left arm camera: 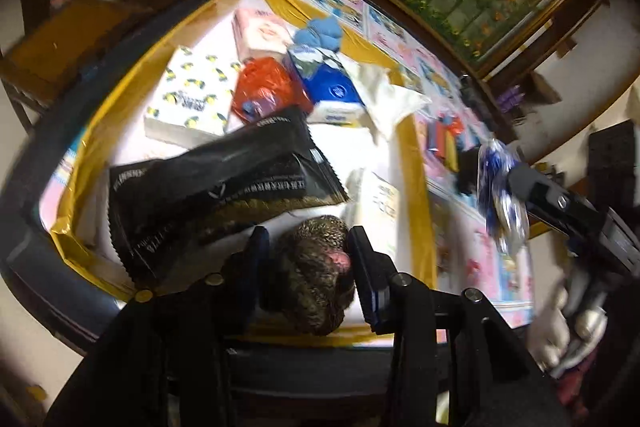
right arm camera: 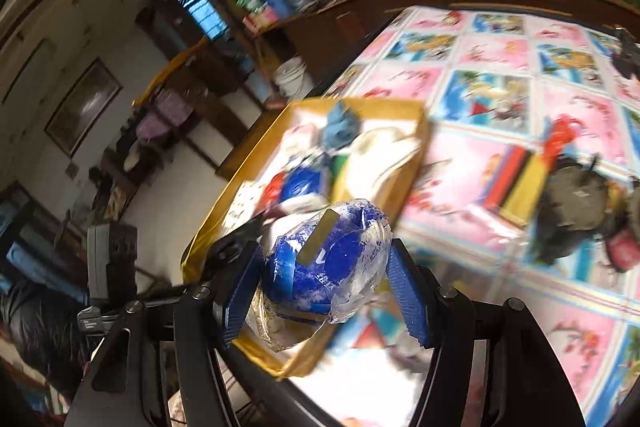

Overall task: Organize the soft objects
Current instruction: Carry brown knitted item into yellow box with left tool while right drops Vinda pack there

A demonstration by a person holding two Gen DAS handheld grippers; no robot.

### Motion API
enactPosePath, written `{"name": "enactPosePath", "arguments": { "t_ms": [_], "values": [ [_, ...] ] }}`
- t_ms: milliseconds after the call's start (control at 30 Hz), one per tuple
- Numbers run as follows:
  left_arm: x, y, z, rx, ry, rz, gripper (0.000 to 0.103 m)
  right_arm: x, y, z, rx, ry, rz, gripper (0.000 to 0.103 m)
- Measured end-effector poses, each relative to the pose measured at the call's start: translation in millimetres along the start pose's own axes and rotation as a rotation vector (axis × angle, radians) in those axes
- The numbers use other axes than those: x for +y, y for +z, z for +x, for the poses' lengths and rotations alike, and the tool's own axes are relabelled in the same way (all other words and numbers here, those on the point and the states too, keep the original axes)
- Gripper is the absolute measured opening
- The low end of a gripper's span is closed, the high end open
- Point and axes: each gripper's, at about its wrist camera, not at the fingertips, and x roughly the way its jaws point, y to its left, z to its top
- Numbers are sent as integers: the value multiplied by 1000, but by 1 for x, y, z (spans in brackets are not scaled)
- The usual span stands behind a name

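The left hand-held gripper is clamping a brown knitted item over the near end of the gold-rimmed tray, while the right hand-held gripper is gripping a blue plastic-wrapped bundle above the tray's edge; a black packet and lemon-print box are lying inside, on the cartoon-patterned worktop.

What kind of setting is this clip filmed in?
Most likely a lived-in home room: a table under a cartoon-print cloth, cluttered wooden shelves and a framed picture on the wall, with a gold-lined box of household packets.
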Motion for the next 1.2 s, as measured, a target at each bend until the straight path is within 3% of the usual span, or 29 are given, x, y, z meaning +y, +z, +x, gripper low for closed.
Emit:
{"name": "enactPosePath", "arguments": {
  "t_ms": [33,100,300,433,533,767,867,967,1033,1200],
  "values": [
    [-2,2,3,-6,30,18,53,7,0,8,15,5,-8,63],
    [-5,3,7,-16,85,43,62,16,0,20,35,2,-16,63],
    [8,-1,-15,-66,-10,-13,62,13,13,41,65,-66,-23,63],
    [24,-1,-43,-160,-19,-46,63,19,15,53,96,-108,-33,63],
    [28,1,-53,-199,-13,-56,64,33,21,61,87,-190,-72,63],
    [22,-3,-54,-196,6,-33,64,44,38,93,106,-309,-124,66],
    [15,-4,-55,-198,31,-8,64,43,39,97,112,-303,-107,69],
    [4,-5,-58,-224,90,42,64,46,39,83,49,-255,-66,74],
    [-1,-6,-58,-242,135,67,64,47,36,62,-9,-251,-64,82],
    [-18,-10,-58,-291,282,138,64,48,10,11,-148,-250,-46,90]
  ]
}}
